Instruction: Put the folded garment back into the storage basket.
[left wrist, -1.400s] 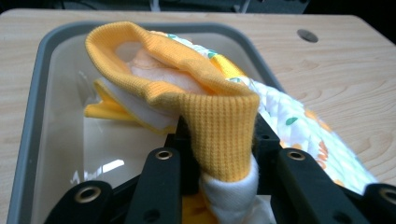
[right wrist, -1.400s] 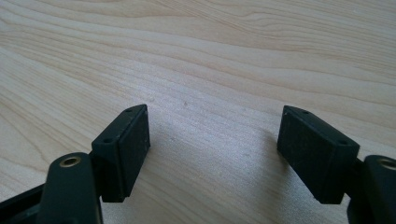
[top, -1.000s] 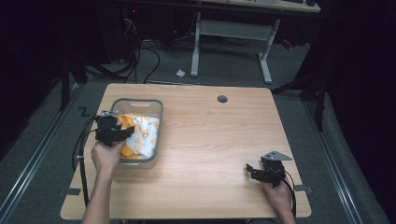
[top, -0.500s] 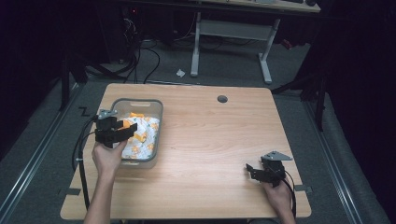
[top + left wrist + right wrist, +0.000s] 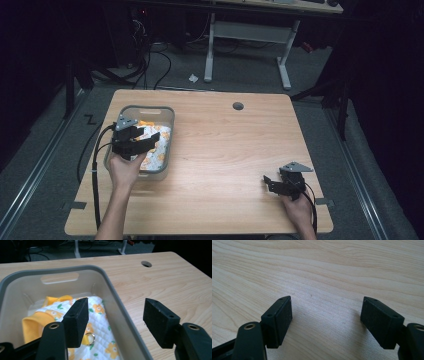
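Observation:
A grey plastic bin [image 5: 167,111] stands on the left side of the wooden table [image 5: 225,150]. Inside it lies a white quilted cloth with orange flowers and yellow trim [image 5: 152,150]. My left gripper [image 5: 150,142] hovers open over the bin's near right part. In the left gripper view, my left gripper [image 5: 116,307] straddles the bin's right wall [image 5: 117,302]: one jaw is above the cloth [image 5: 100,340], the other above bare wood. A small metal ring [image 5: 90,338] sits on the cloth. Near the front right corner, my right gripper [image 5: 269,184] is open and empty, close above the wood [image 5: 327,305].
A round cable hole [image 5: 238,106] sits near the table's far edge. Behind the table stand a white desk frame [image 5: 250,30] and loose cables on the dark floor [image 5: 150,55]. The left gripper's cable [image 5: 95,160] hangs off the table's left edge.
The cloth has sunk from a raised bulge at the bin's right side to lying low inside the bin. My left gripper has shifted slightly. The right gripper has stayed put.

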{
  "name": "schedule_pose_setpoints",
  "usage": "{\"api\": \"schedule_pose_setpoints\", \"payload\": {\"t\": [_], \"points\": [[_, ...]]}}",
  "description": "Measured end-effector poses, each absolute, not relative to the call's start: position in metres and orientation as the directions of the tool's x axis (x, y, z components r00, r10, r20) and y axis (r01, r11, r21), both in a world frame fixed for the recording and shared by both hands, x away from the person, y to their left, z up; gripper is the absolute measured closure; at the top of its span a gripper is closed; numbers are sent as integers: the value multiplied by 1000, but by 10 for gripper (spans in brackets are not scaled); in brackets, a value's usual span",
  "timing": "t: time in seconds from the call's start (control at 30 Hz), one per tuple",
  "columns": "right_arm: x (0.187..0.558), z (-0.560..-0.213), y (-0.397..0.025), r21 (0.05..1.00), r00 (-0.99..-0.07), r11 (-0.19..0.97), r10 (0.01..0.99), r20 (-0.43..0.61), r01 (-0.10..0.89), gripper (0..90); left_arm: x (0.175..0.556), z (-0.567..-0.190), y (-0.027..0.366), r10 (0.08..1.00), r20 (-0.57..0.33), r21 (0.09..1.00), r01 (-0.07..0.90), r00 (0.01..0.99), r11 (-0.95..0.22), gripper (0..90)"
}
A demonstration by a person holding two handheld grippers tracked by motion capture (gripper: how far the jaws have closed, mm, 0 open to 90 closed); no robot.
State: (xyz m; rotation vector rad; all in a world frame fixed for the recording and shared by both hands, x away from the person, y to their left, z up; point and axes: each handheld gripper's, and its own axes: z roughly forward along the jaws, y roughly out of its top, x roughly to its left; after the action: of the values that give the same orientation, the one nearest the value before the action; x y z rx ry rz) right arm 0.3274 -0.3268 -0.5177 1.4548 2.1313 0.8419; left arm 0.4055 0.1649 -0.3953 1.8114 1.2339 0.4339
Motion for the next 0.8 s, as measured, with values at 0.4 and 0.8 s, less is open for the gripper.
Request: {"api": "schedule_pose_setpoints", "payload": {"t": [0.4,0.8], "points": [[327,-518,-327,687,-361,268,932,-8,675,258,395,-387,141,851,-153,829,534,502,-166,365],[327,-518,-327,687,-362,268,932,-8,675,258,387,-386,122,827,-150,832,521,541,-190,365]]}}
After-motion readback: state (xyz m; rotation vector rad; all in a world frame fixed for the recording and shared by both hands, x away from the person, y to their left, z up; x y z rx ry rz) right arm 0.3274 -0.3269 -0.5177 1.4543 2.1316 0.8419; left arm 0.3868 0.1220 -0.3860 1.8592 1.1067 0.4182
